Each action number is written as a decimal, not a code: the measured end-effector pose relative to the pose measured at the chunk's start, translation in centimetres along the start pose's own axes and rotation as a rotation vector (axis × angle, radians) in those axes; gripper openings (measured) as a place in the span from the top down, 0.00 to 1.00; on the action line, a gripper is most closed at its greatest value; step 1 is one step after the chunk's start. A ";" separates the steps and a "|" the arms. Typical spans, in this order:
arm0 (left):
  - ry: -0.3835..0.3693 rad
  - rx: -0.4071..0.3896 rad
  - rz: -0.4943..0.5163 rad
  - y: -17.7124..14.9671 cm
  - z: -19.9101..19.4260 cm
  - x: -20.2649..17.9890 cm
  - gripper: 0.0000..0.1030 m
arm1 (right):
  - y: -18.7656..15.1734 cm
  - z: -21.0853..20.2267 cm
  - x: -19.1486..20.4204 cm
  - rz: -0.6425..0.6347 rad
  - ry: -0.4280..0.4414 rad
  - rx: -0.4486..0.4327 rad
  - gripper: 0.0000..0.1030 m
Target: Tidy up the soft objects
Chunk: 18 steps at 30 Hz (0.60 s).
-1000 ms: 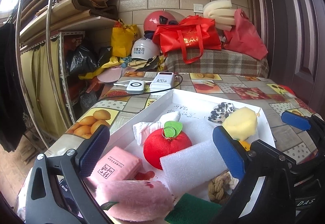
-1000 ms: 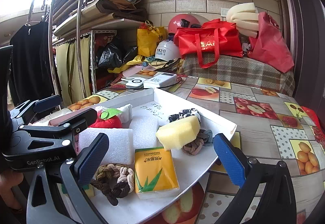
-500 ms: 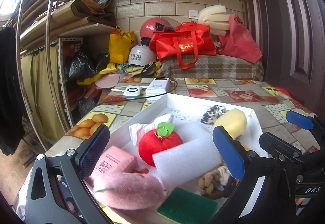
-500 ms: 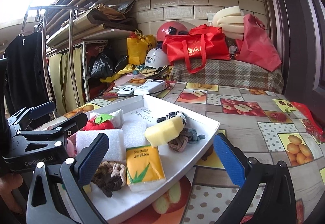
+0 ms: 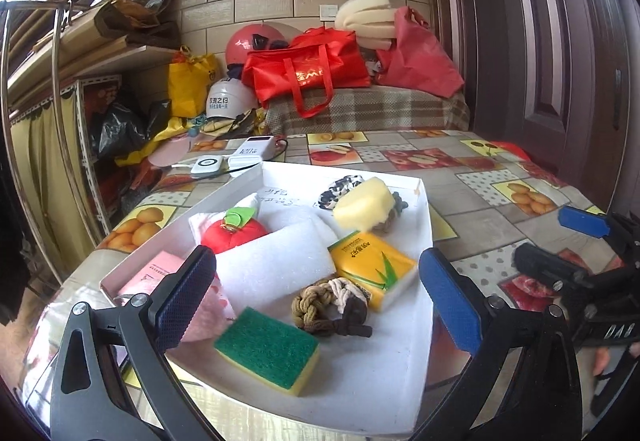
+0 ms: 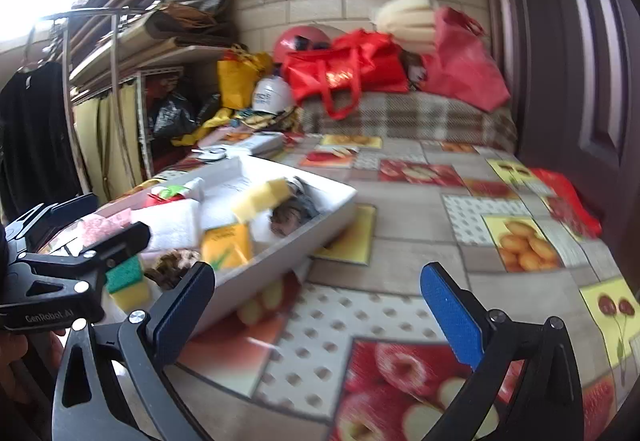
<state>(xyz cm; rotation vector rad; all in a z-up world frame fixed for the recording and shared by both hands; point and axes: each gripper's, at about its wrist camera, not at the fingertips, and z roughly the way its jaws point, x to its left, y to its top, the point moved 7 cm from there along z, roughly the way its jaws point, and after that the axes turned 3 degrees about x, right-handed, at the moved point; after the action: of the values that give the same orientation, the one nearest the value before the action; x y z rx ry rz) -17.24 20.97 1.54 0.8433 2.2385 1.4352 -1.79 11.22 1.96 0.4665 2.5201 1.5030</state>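
Note:
A white tray point(image 5: 424, 209) on the fruit-patterned table holds several soft things: a green and yellow sponge point(image 5: 267, 350), a knotted rope toy point(image 5: 330, 307), a yellow tissue pack point(image 5: 372, 267), a white foam block point(image 5: 276, 265), a red plush apple point(image 5: 234, 231), a yellow sponge point(image 5: 362, 203) and a pink pack point(image 5: 150, 275). My left gripper point(image 5: 316, 295) hovers open above the tray's near end, holding nothing. My right gripper point(image 6: 318, 307) is open over the bare tablecloth to the right of the tray point(image 6: 320, 209).
Two white power banks point(image 5: 232, 159) with a cable lie behind the tray. Red bags point(image 5: 312, 69), helmets and foam rolls are piled on a plaid-covered surface at the back. A metal rack point(image 5: 60, 121) stands left; a dark door point(image 5: 560, 61) closes the right side.
Both grippers have pulled back and risen from the tray. The right one has swung right, over the tablecloth. More of the tray's near end shows in the left view.

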 end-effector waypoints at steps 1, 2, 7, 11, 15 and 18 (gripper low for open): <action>0.001 -0.002 0.002 0.0 -0.1 -0.1 0.00 | -0.4 -0.1 -1.2 0.031 -0.017 0.024 0.00; 0.000 -0.003 0.001 -0.1 -0.2 -0.1 0.00 | -0.8 -0.2 -2.4 0.067 -0.036 0.044 0.00; -0.059 0.094 -0.084 -1.2 0.3 -0.6 0.00 | -1.3 -2.8 -6.1 0.180 -0.066 0.009 0.00; -0.025 0.038 -0.046 -1.0 -1.6 -1.7 0.00 | -1.2 -5.2 -6.2 0.183 -0.059 -0.067 0.00; -0.029 0.017 -0.042 -1.0 -2.8 -2.5 0.00 | -1.0 -6.9 -4.8 0.115 -0.057 -0.127 0.00; -0.017 -0.015 -0.031 -0.8 -3.8 -2.8 0.00 | -1.1 -8.0 -4.2 0.076 -0.068 -0.170 0.00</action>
<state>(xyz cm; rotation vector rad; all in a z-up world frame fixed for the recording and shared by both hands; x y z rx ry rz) -17.57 16.23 2.37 0.8096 2.2163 1.4233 -0.50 2.63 4.76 0.5810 2.3229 1.6815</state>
